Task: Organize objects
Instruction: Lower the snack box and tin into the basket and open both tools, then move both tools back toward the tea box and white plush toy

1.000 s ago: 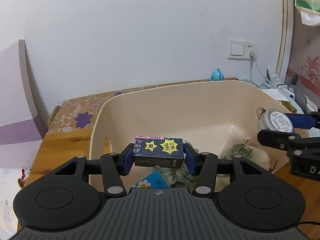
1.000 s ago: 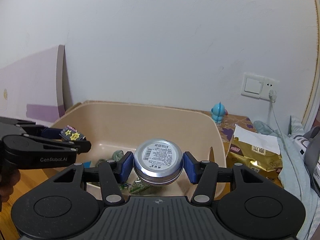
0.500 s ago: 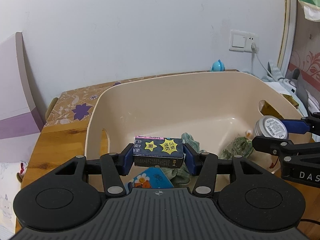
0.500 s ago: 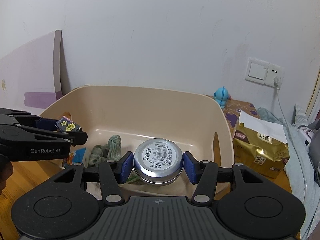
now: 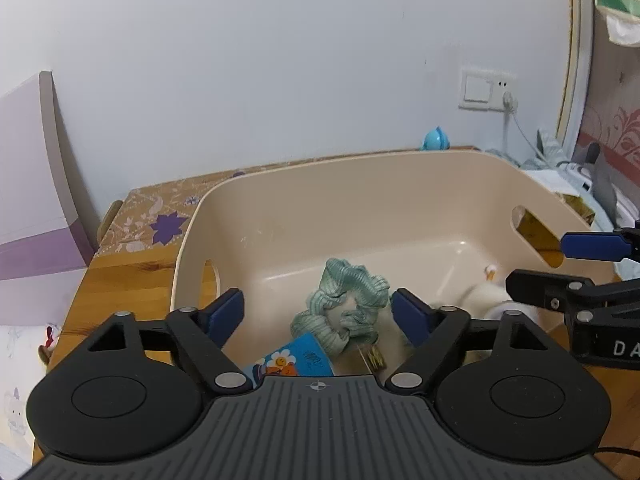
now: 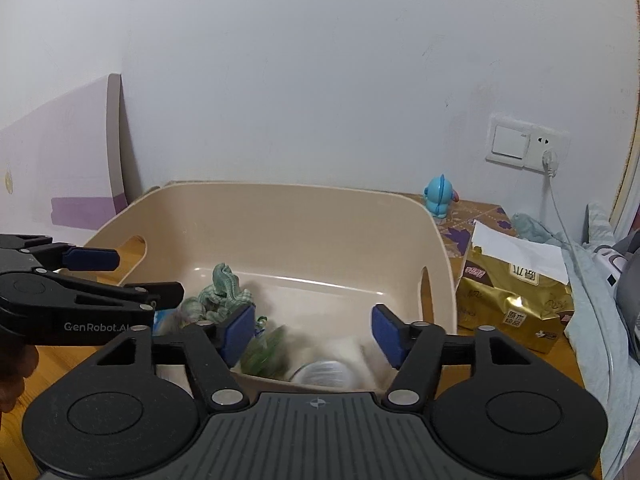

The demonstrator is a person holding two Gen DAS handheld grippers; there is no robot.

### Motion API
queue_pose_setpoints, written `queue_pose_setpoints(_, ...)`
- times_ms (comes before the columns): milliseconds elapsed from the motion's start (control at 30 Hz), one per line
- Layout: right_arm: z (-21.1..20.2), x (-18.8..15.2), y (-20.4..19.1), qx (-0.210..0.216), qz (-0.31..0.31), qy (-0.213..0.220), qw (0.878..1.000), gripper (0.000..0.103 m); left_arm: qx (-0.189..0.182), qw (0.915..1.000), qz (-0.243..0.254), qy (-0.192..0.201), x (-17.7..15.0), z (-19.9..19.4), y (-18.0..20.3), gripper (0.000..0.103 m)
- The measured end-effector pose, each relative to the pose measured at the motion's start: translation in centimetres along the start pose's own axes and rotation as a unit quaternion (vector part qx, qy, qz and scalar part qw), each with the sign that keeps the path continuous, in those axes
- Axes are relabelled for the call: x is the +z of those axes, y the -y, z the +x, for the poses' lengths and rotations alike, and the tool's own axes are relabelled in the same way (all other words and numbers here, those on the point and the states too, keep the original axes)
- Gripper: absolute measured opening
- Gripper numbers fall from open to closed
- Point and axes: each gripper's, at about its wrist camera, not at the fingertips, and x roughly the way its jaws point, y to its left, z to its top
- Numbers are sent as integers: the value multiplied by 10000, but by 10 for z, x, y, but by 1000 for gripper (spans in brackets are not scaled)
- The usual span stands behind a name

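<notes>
Wooden table (image 5: 120, 280) sitting at lower left of frame, holding beige tub (image 6: 280, 216) in middle. Gold packet (image 6: 516, 304) lying at right. Blue toy (image 6: 439, 196) standing behind tub, by wall.

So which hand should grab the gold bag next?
Probably the right. The gold bag lies just outside the bin's right wall, beside the right tool, which is open and empty. The left tool is across the bin, farther away.
</notes>
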Motion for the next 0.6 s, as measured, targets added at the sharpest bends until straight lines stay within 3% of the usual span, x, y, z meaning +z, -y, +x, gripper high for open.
queue_pose_setpoints(100, -8, -1, 1, -27, 75, 68, 9999, 89, -39, 9999, 57, 89, 0, -8, 3, 87)
queue_pose_setpoints(233, -19, -3, 1, -37, 110, 119, 9999, 96, -44, 9998, 21, 169, -1, -20, 5, 87)
queue_pose_setpoints(600, -50, -13, -4, 2, 168, 294, 9994, 101, -66, 9993, 164, 335, -7, -55, 15, 89)
